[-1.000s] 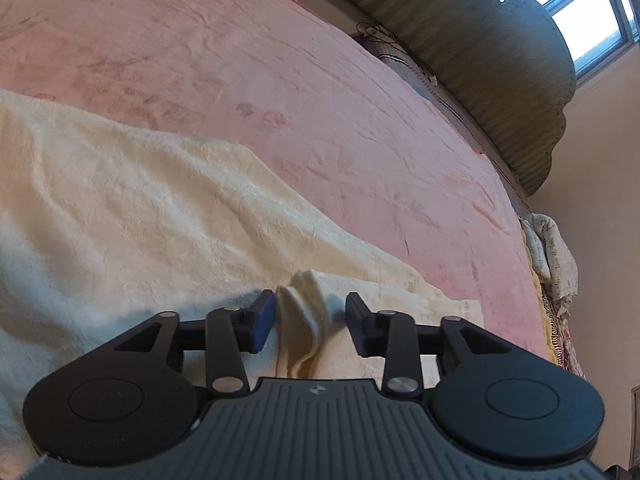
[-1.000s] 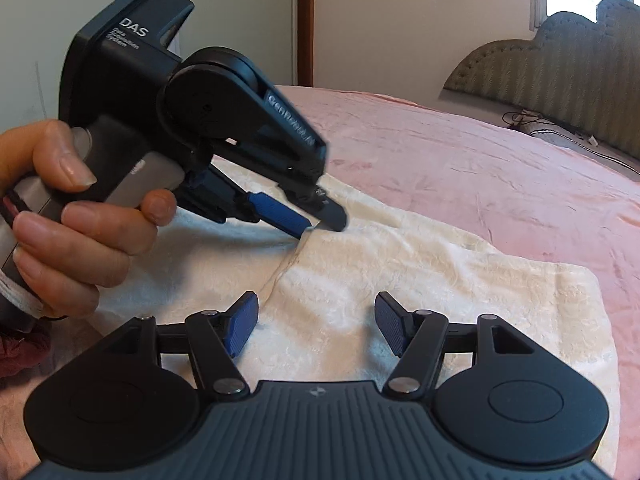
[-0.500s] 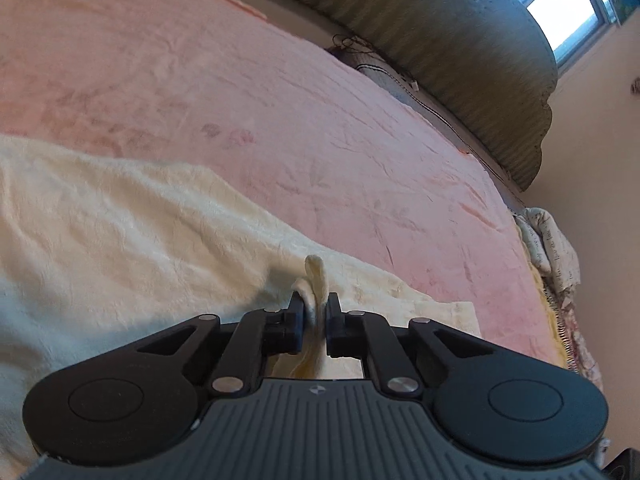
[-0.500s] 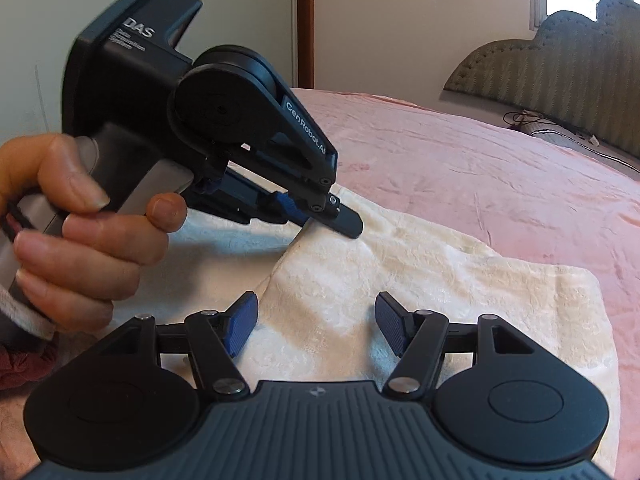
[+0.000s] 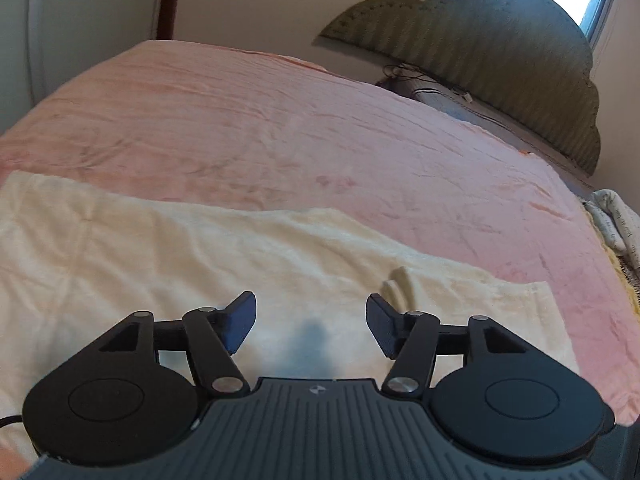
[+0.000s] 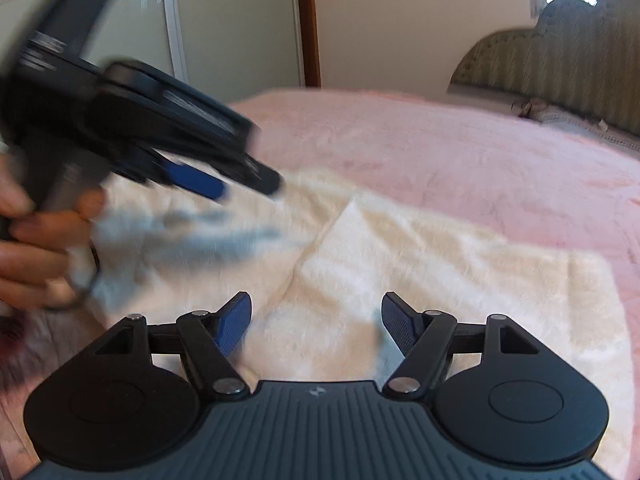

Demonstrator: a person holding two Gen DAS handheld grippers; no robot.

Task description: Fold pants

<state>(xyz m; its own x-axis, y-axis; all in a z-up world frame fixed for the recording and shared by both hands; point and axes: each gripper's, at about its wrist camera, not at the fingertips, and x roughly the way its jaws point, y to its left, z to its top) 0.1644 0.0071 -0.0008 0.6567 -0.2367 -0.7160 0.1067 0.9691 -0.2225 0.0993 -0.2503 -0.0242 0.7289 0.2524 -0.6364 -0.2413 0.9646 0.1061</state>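
Your cream pants [image 5: 224, 256] lie flat on the pink bed [image 5: 280, 128]; your left hand-held gripper [image 5: 311, 322] has just been opening, nothing between its jaws; your right hand-held gripper [image 6: 317, 322] hovers spread and empty

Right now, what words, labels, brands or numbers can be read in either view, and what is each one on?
No text reads in either view.
Left gripper body: pale lettering, motion-blurred, unreadable.
Gripper base: a small embossed emblem, no letters.
Right gripper base: the same emblem, no letters.
Cloth at the bed's edge: a fine print, too small to tell.
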